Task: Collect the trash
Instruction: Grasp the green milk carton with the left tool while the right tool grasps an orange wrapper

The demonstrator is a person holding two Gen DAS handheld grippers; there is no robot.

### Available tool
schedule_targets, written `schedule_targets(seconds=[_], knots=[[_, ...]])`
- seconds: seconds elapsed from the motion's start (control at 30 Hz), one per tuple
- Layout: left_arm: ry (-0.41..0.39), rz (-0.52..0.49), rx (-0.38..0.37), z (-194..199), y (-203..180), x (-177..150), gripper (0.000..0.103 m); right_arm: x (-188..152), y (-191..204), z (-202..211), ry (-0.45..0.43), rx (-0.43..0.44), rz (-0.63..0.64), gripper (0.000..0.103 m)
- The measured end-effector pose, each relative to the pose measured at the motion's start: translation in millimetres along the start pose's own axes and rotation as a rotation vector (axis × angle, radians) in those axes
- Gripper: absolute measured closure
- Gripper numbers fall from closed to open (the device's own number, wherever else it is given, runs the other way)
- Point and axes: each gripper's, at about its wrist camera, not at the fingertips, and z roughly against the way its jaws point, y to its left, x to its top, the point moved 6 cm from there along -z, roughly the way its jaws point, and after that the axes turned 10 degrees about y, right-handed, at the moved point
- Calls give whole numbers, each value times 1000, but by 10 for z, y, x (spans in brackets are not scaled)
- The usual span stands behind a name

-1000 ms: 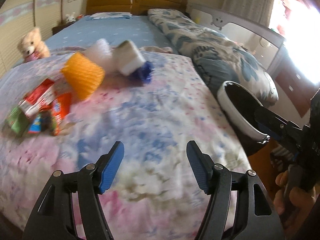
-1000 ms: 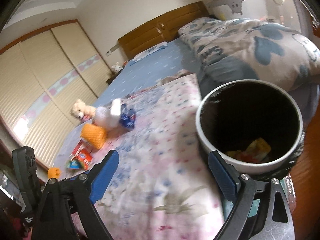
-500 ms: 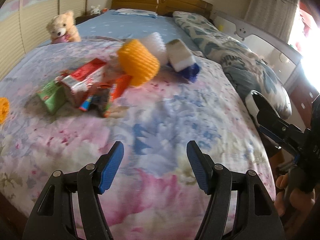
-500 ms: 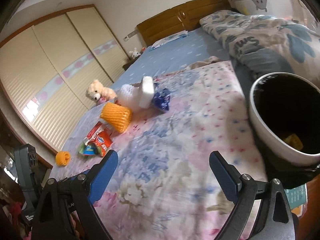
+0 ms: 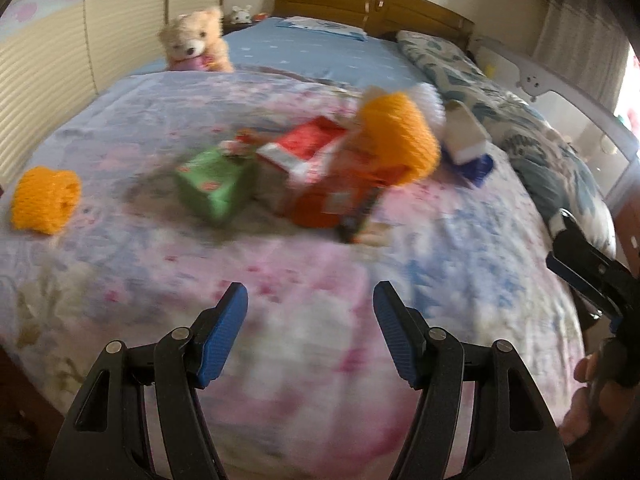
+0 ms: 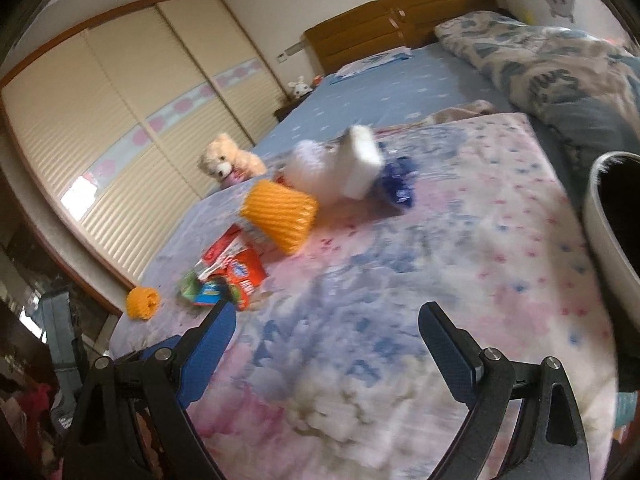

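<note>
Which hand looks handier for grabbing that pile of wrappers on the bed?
Probably the left. Its open, empty tongs face the wrappers head-on, while the right tongs, also open, sit nearer the bin.

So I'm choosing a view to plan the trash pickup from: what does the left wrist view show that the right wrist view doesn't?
Only the left wrist view shows the right gripper from outside, with the hand holding it, and the green box clearly.

Only the right wrist view shows the white bin at the bed's edge and the full sliding wardrobe.

Both show the teddy bear, two orange foam nets, the red packets, the blue wrapper and open, empty jaws.
</note>
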Motion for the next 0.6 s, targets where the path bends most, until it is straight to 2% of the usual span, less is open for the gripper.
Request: schedule_targets(seconds=[0.17, 0.33, 0.47, 0.6], knots=[[2, 2, 43, -29, 386, 120, 37, -8, 314, -255, 43, 43, 55, 9], [12, -13, 52, -96, 660, 318, 36, 26, 555, -528, 78, 64, 93, 10], [23, -65, 57, -171, 725, 462, 34, 78, 699, -739, 99, 79, 104, 10], [29, -130, 62, -281, 731, 615, 27, 132, 766, -941, 117, 81, 110, 11]])
